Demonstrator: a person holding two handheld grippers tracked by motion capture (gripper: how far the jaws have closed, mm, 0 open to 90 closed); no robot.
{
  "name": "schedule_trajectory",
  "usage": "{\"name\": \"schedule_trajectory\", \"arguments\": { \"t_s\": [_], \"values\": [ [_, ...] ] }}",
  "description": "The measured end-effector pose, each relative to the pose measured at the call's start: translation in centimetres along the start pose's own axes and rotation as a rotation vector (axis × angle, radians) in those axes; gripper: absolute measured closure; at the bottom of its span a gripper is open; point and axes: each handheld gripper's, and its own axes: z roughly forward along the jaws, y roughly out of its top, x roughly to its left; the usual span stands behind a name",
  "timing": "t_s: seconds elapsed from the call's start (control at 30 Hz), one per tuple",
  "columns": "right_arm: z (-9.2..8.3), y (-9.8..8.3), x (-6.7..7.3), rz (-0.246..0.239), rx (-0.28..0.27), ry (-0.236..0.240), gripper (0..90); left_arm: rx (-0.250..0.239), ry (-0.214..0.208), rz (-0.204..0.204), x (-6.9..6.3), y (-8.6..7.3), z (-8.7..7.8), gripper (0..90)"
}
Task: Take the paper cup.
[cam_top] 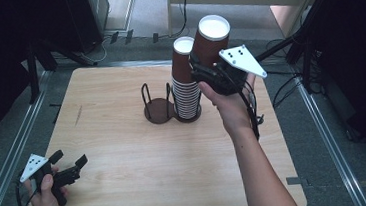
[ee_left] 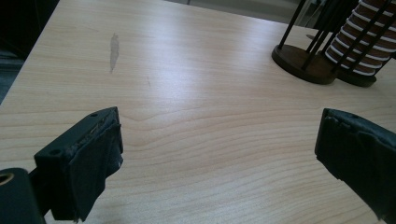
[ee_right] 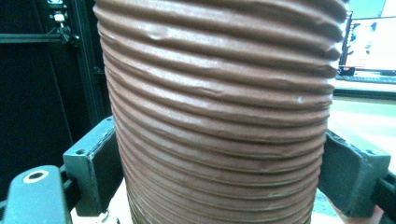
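At the near left corner of the wooden table [cam_top: 141, 162], a person's left hand holds the left gripper [cam_top: 71, 160] low over the tabletop. Its two black jaws stand wide apart with nothing between them; in the left gripper view [ee_left: 219, 149] bare wood shows in the gap, and the jaws point toward the far right, where the rack stands.

Farther in, the person's right forearm [cam_top: 257, 172] reaches from the near right edge toward the middle of the table's far half. The right hand holds the right gripper [cam_top: 207, 70] raised above the table, just right of the stack. Its jaws are closed on a brown ribbed paper cup [cam_top: 211, 40], gripping the cup's lower part from both sides; the cup rises out of the jaws, tilted a little to the right, with its white inside facing up. In the right gripper view the cup [ee_right: 219, 112] stands upright between the two pads, which press against its ribbed wall on the left and on the right.

Just left of the held cup, a tall stack of brown cups [cam_top: 185, 82] stands in the right ring of a dark wire cup rack [cam_top: 157, 107]. The rack's left ring holds no cups. The held cup is beside the top of the stack; whether they touch cannot be told.
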Motion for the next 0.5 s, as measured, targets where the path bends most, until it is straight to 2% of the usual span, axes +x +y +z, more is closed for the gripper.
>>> {"name": "schedule_trajectory", "arguments": {
  "t_s": [0.07, 0.2, 0.3, 0.5],
  "values": [
    [-0.6, -0.4, -0.2, 0.007, -0.004, 0.0, 12.8, -0.003, 0.003, 0.001, -0.1, 0.0, 0.0, 1.7],
    [-1.6, -1.2, -0.6, 0.015, 0.005, -0.004, 12.8, 0.0, 0.017, 0.036, -0.3, 0.0, 0.0, 1.7],
    [-2.5, -1.8, -0.8, 0.016, 0.008, -0.008, 12.8, 0.003, 0.023, 0.036, -0.4, 0.0, 0.1, 1.7],
    [-3.9, -2.9, -1.5, 0.022, 0.016, -0.017, 12.8, -0.001, 0.007, 0.025, -0.3, 0.0, 0.1, 1.7]
  ]
}}
